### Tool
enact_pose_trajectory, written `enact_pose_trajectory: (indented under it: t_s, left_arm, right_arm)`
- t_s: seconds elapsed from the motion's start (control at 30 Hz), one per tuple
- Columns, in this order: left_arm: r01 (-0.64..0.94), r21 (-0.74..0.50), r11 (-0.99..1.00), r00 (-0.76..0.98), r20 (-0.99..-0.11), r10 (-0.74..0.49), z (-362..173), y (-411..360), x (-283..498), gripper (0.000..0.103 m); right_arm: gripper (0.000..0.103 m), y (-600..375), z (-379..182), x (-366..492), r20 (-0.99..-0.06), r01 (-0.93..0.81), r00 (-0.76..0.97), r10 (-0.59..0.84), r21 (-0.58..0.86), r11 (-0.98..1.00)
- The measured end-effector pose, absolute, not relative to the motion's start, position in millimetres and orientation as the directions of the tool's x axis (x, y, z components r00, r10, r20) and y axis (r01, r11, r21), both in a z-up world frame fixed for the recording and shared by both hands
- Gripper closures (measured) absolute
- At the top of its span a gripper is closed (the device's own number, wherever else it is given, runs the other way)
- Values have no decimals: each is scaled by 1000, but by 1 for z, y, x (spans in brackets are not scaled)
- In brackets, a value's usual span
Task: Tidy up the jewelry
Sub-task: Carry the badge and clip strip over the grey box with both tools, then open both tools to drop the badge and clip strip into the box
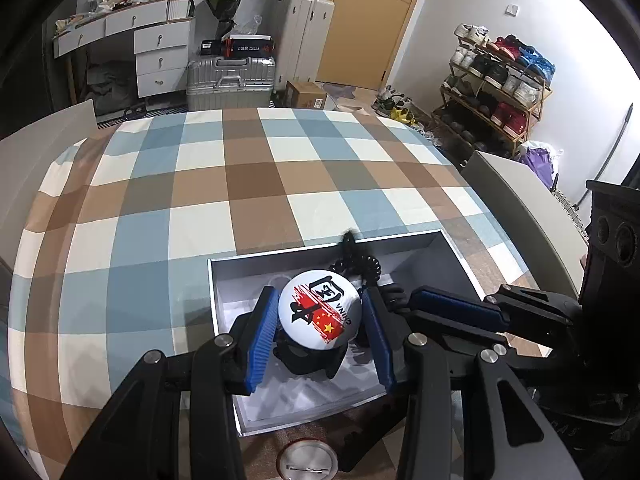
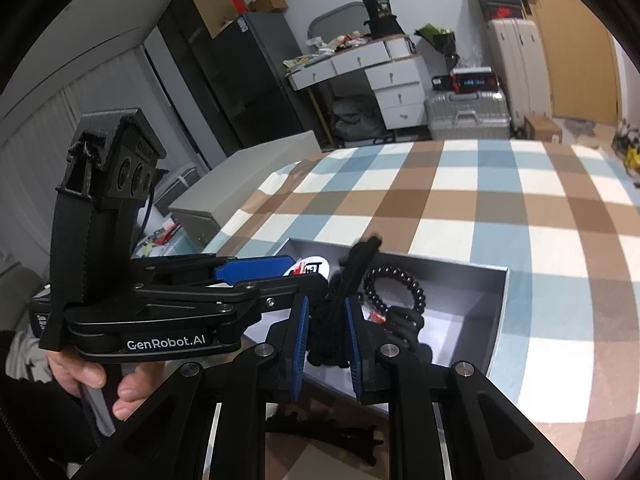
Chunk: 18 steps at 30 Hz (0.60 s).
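My left gripper (image 1: 320,316) is shut on a round white badge (image 1: 320,310) with red and black print, held over an open grey box (image 1: 424,252) on the checked tablecloth. My right gripper (image 2: 326,322) is shut on a black tassel (image 2: 354,268) of a black bead bracelet (image 2: 396,284), whose beads lie in the box (image 2: 472,304). The badge also shows in the right wrist view (image 2: 310,268). The right gripper's fingers (image 1: 456,308) enter the left view from the right.
Another badge (image 1: 308,462) lies face down on the cloth in front of the box. A black item (image 2: 336,436) lies on the cloth below my right gripper. Other dark pieces sit inside the box. White chair backs stand at both table sides.
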<state>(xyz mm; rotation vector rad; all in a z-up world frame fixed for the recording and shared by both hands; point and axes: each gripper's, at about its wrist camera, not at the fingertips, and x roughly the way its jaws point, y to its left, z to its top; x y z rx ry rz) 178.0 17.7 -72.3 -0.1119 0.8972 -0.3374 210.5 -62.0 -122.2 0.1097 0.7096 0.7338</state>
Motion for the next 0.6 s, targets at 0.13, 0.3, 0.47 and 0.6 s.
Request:
enact_pose_trajectory:
  t_s: [0.13,0.3,0.47,0.6]
  left_arm:
    - [250,-247,936,563,-749,-348,-76,18,181,66]
    - [252,-253,934,552,-755,-353,-77,19,181,53]
    - [251,-252,935,582,-732,-354,-69,23,175,47]
    - [241,-240,940,592,-731,-339,-66,25,172,46]
  right_arm:
    - [81,-65,-120,211,-553,-553,546,630,327,766]
    - [79,-77,-117,207,-530,-528,578,620,337,780]
    - [78,-90,-113,203,-502,-500,605,618,364,786]
    - [60,-98,-108,197,-472,-485,629,618,383,786]
